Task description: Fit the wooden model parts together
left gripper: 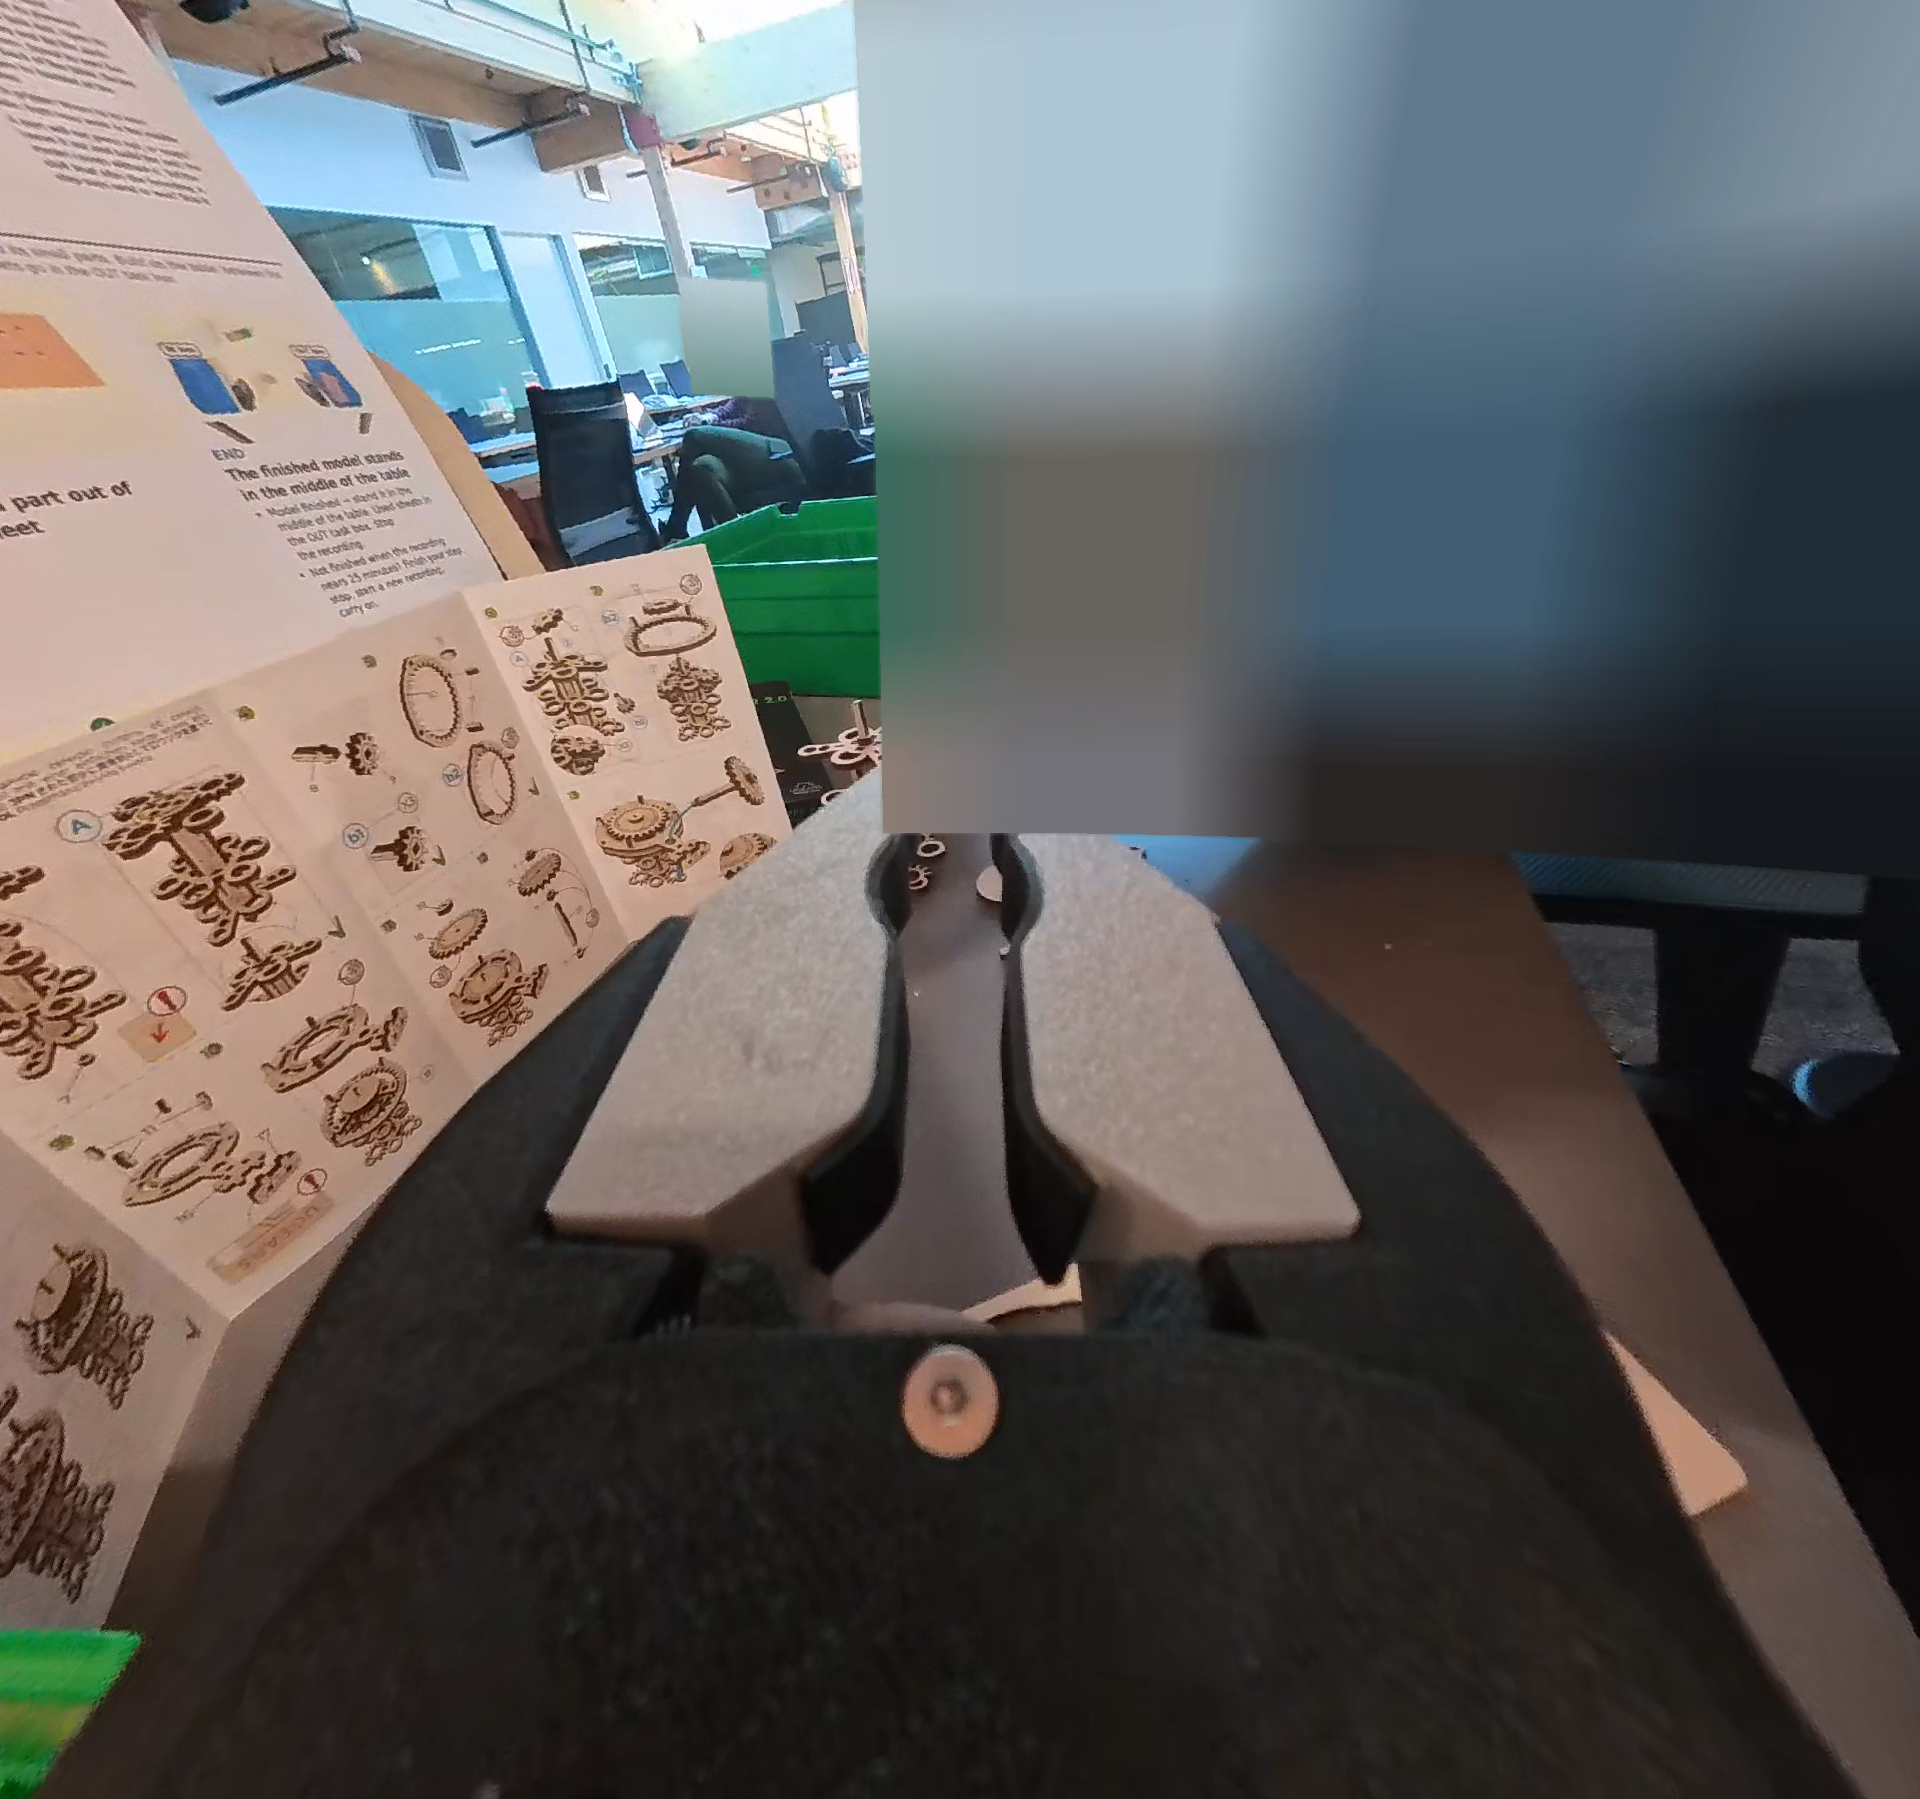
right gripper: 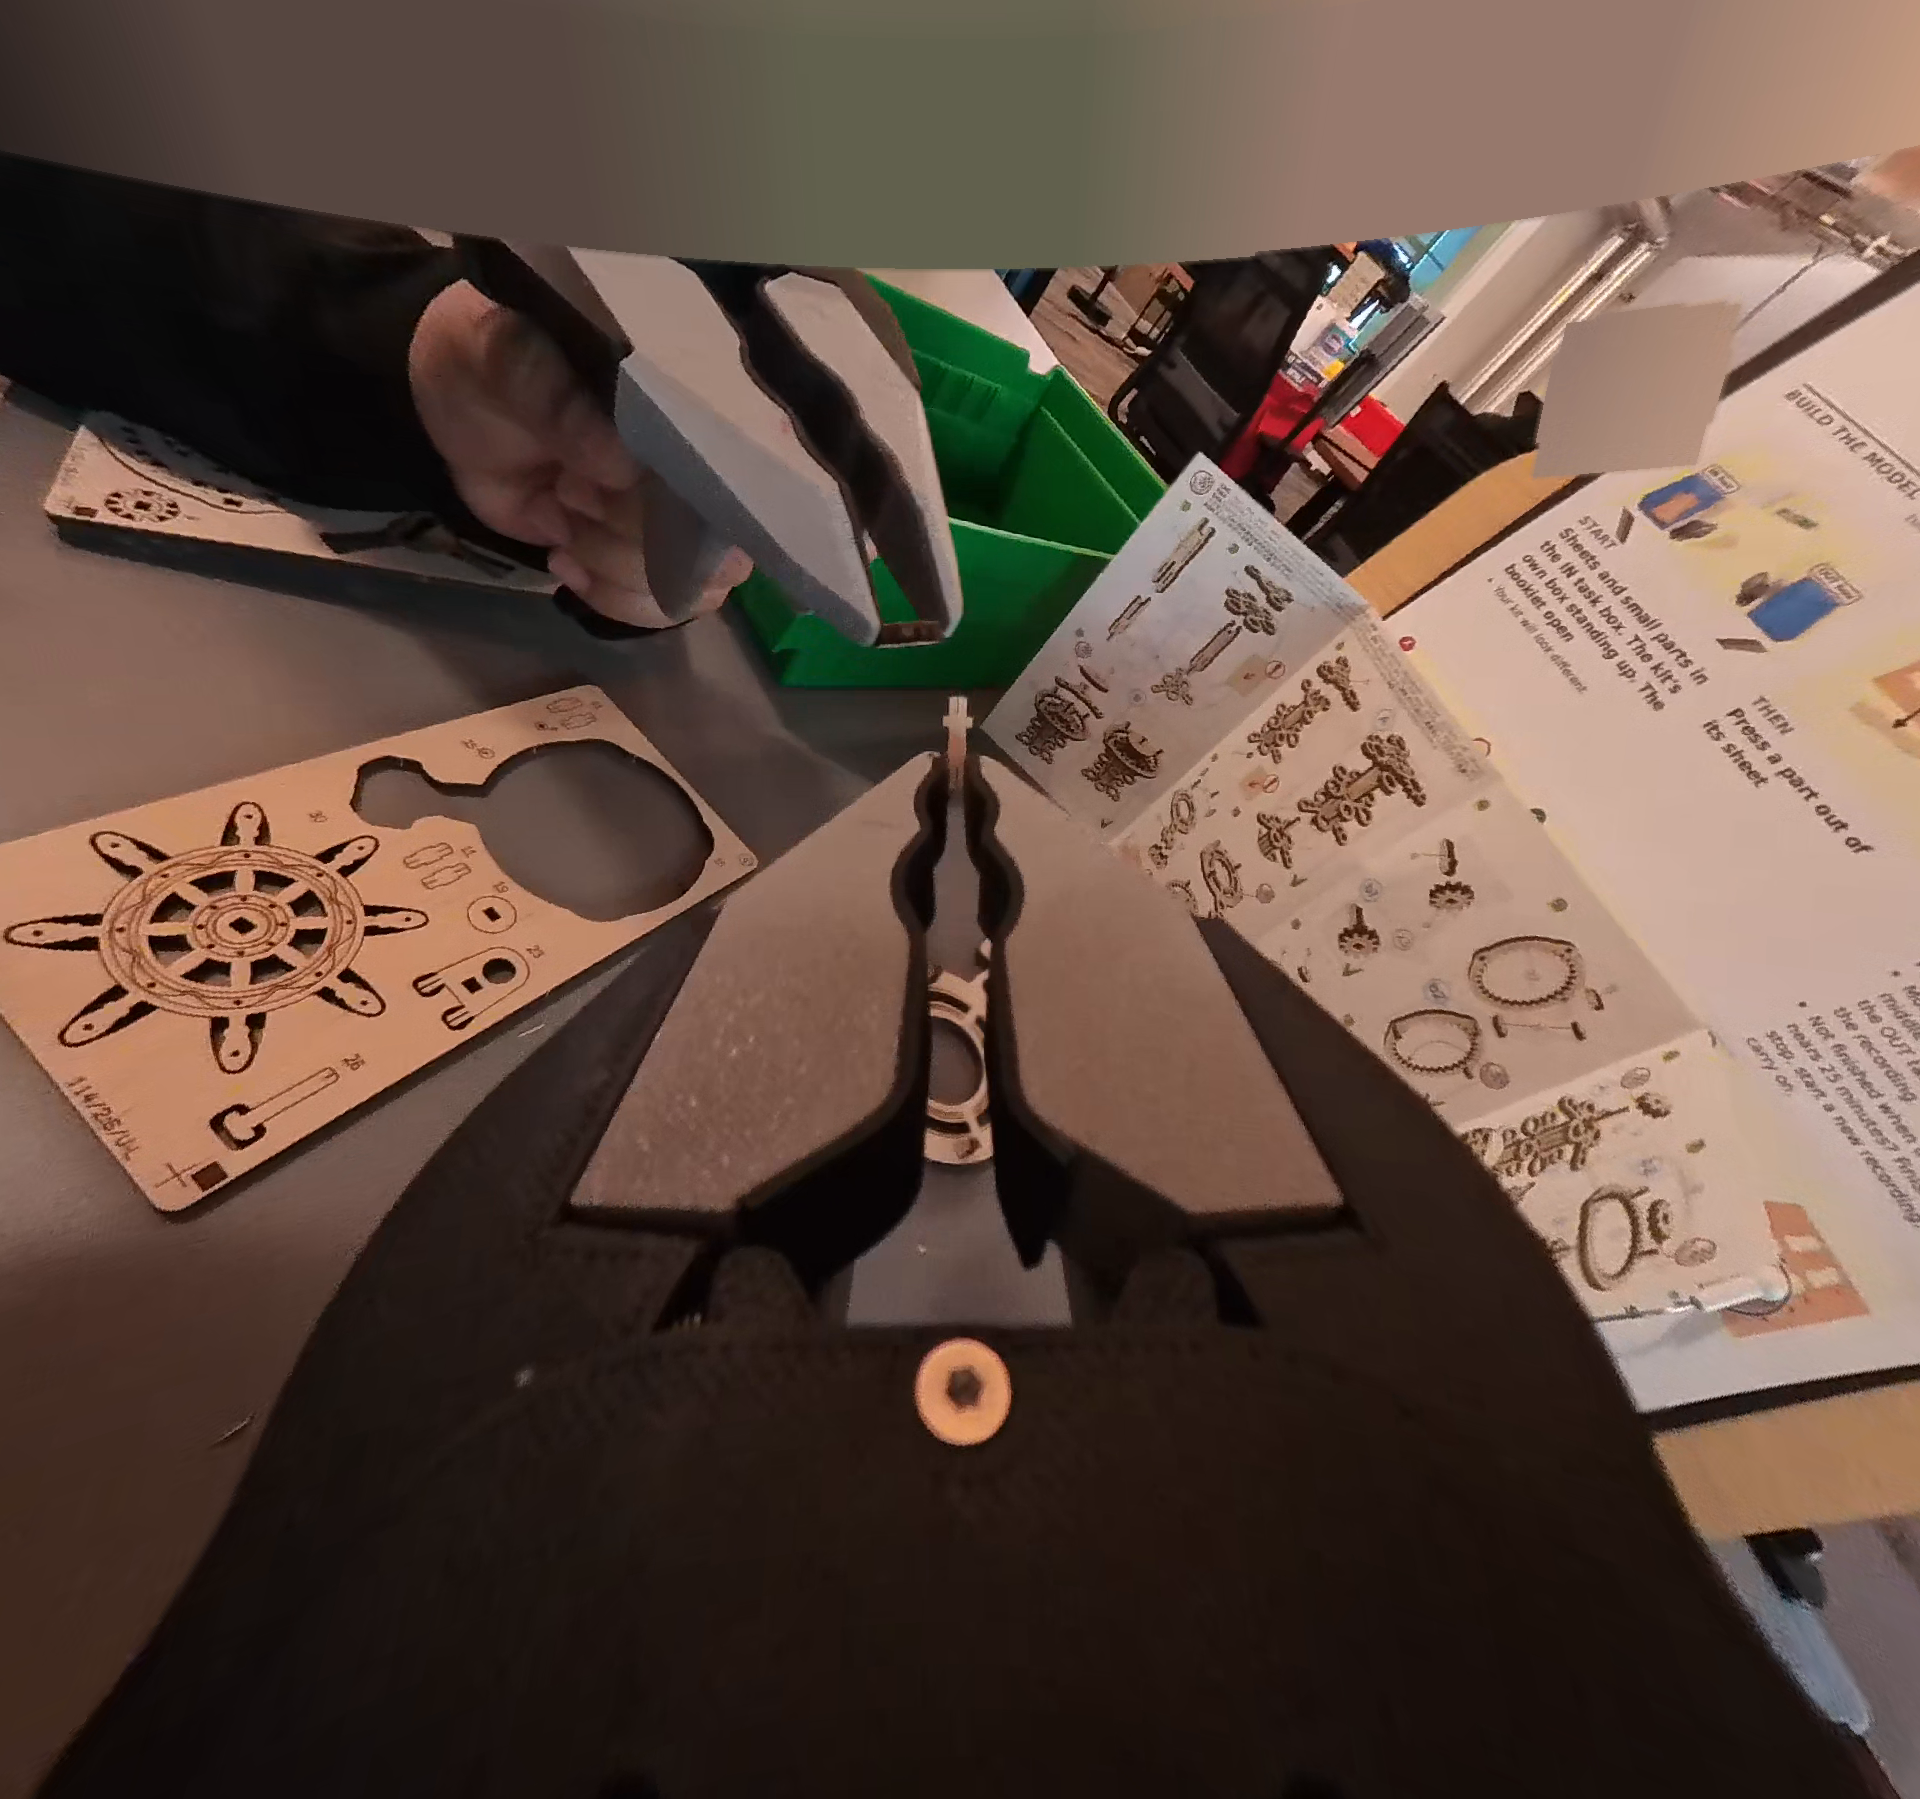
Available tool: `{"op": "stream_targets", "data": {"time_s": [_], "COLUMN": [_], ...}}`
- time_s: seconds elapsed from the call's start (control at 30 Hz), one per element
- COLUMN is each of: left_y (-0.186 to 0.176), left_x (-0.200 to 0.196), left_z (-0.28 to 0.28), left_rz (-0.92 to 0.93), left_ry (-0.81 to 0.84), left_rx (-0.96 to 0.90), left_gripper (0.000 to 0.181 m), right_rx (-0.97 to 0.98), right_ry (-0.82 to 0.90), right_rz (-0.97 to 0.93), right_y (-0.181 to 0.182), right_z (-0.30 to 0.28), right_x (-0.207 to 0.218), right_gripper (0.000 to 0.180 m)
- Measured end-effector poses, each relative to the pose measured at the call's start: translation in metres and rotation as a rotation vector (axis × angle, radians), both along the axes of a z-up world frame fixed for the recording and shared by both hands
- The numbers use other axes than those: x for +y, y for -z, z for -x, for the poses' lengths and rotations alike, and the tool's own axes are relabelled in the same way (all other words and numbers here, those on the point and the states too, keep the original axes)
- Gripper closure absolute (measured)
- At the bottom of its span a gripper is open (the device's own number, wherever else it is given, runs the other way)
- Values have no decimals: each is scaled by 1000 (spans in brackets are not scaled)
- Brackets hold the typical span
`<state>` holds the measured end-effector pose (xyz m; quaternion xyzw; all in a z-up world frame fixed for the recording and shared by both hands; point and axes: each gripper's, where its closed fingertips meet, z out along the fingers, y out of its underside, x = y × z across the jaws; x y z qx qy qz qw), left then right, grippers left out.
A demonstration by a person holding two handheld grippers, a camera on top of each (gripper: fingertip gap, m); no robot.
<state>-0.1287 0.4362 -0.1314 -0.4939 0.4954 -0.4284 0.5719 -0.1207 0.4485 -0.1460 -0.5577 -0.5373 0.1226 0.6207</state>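
My right gripper (right gripper: 956, 773) is shut on a thin flat wooden pin (right gripper: 956, 726) that sticks up past its fingertips. A ring-shaped wooden part (right gripper: 954, 1043) lies on the table below, seen through the finger gap. My left gripper (right gripper: 906, 622) hangs just above and beyond the pin, shut on a small wooden piece (right gripper: 906, 631); a hand (right gripper: 520, 461) holds it. In the left wrist view its fingers (left gripper: 769, 1001) are nearly together and a blurred patch hides the tips. A part-punched wooden sheet (right gripper: 343, 928) with a wheel pattern lies to the left.
A second wooden sheet (right gripper: 156, 502) lies at the back left. A green bin (right gripper: 1018, 523) stands behind the grippers, also in the left wrist view (left gripper: 800, 606). A fold-out instruction booklet (right gripper: 1299, 866) (left gripper: 364, 918) and a white instruction board (right gripper: 1714, 762) stand at the right.
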Motion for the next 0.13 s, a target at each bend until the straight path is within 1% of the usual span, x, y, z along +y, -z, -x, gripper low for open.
{"op": "stream_targets", "data": {"time_s": [0.13], "left_y": [-1], "left_x": [-5], "left_z": [-3], "left_rz": [-17], "left_ry": [6], "left_rx": [1], "left_gripper": [172], "right_rx": [32], "right_ry": [-39], "right_rz": [10], "right_y": [-2], "right_z": [3], "right_x": [-5], "right_gripper": [180]}}
